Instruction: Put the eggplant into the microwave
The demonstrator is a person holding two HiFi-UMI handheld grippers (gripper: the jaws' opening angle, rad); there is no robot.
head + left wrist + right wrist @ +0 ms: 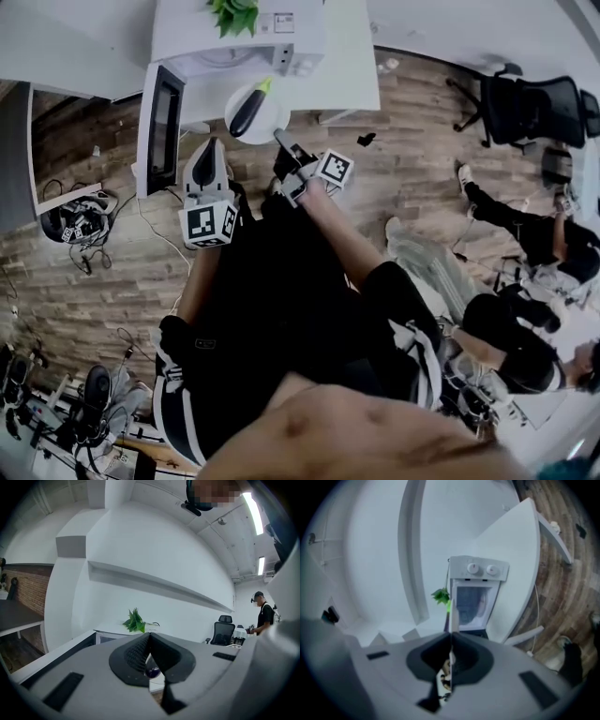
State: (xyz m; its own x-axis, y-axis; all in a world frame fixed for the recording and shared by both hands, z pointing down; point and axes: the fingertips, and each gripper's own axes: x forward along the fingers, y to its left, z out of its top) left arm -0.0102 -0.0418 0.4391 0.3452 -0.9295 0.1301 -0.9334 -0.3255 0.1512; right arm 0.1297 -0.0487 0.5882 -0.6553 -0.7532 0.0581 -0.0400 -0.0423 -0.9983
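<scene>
Right hand-held gripper (pixel 279 137) on plate (pixel 273 118) with eggplant (pixel 248 110)

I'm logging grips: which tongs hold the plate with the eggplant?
The right tongs, clamped on the rim of the white plate carrying the eggplant; the left tongs are shut and empty.

The microwave (pixel 272 47) stands on the table (pixel 352 66) with the plant (pixel 234 14) on top, its door (pixel 161 127) standing open to its left, the plate (pixel 272 117) bearing the eggplant (pixel 248 111) just before its opening, and the office chair (pixel 525 108) on the floor (pixel 412 169) well to its right.
</scene>
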